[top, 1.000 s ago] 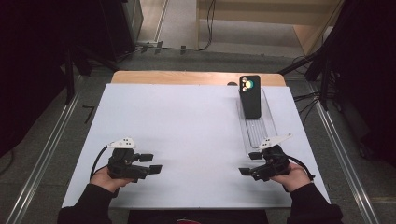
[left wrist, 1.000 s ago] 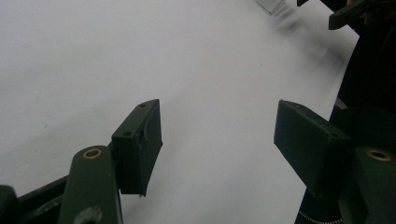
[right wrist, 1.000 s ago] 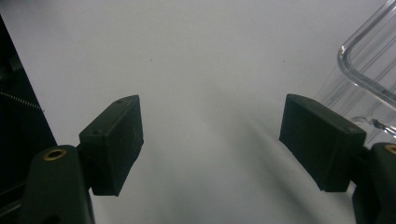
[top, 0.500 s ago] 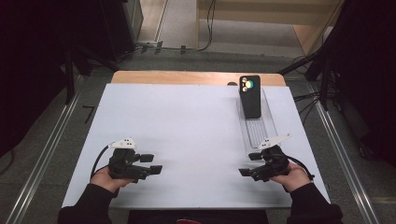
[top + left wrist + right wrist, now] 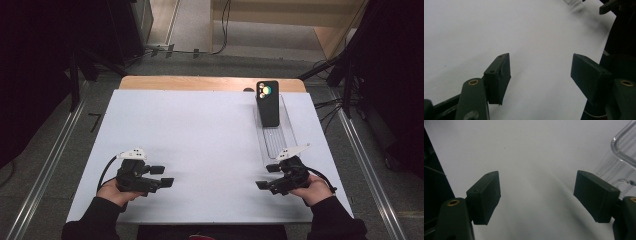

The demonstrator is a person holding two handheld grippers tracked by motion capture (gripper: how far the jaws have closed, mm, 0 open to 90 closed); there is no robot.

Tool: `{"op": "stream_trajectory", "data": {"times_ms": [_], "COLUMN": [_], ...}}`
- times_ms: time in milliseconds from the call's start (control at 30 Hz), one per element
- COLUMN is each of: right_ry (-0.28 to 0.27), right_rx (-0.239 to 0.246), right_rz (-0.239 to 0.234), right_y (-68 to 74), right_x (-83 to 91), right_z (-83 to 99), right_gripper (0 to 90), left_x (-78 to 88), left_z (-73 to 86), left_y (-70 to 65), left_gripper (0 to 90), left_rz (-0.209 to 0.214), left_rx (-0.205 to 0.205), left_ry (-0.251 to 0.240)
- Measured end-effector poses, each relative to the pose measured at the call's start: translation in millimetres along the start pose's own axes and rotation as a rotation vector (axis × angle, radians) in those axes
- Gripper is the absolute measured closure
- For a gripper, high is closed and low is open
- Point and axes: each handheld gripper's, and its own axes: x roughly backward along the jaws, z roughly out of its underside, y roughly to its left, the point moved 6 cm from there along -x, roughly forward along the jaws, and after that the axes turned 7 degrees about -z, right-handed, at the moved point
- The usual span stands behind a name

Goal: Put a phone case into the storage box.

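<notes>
At the near edge of the white table (image 5: 200,135), both forearms come in low, each hand wrapped around a gripper that lies nearly level, jaws pointing inward toward the other. The left gripper (image 5: 164,176) has its jaws parted with nothing between them, only bare tabletop beneath. The right gripper (image 5: 267,176) is likewise spread and holds nothing, just beside the near end of a clear tray (image 5: 274,142). Farther back, a black phone (image 5: 267,103) lies in that tray's far end, well apart from both grippers.
</notes>
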Motion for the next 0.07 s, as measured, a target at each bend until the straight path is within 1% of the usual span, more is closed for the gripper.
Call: {"op": "stream_trajectory", "data": {"times_ms": [67], "right_ry": [-0.014], "right_rx": [-0.002], "right_rz": [0.010], "right_y": [0.6], "right_x": [0.3], "right_z": [-0.2], "right_gripper": [19.7], "left_x": [0.1], "left_z": [0.1], "left_y": [-0.1], "left_gripper": [32.1], "left_rz": [0.000], "left_rx": [0.001], "left_ry": [0.002]}}
